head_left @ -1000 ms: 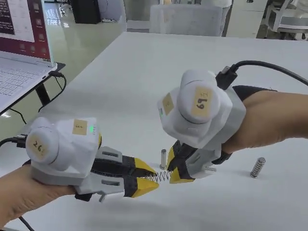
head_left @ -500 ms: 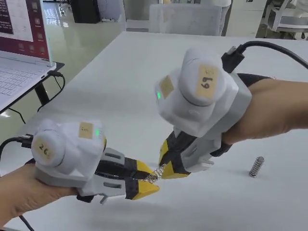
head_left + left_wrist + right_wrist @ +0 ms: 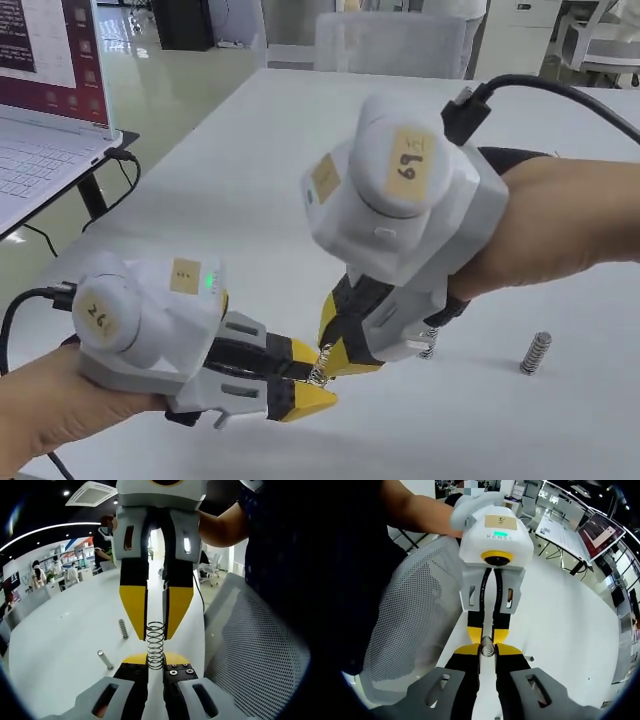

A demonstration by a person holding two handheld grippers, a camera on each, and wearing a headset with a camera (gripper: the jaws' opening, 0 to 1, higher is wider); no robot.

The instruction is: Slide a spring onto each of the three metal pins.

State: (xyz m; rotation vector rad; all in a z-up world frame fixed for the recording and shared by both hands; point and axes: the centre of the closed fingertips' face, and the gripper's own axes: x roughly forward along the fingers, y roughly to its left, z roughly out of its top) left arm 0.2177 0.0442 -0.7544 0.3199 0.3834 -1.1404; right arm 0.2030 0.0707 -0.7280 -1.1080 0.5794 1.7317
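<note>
A short steel spring (image 3: 320,365) hangs between the two yellow-tipped grippers just above the white table (image 3: 250,180). My left gripper (image 3: 308,377) comes in from the lower left and is shut on the spring's near end (image 3: 156,645). My right gripper (image 3: 337,348) reaches down from the upper right, and its jaws close on the spring's other end (image 3: 487,647). In the left gripper view the right gripper (image 3: 156,625) stands opposite, tip to tip. A bare metal pin (image 3: 105,660) stands on the table to the left there, with another spring (image 3: 122,628) beyond it.
A loose spring (image 3: 536,352) stands on the table to the right of the grippers. An open laptop (image 3: 40,100) sits on a stand at the far left. A grey mesh chair (image 3: 390,40) stands at the table's far edge. A black cable (image 3: 560,95) trails from the right gripper.
The right gripper has swung left and tilted steeper over the left gripper's tips. The spring, stretched level between them a second ago, now stands shorter and more upright. The pin beside the right gripper is now hidden.
</note>
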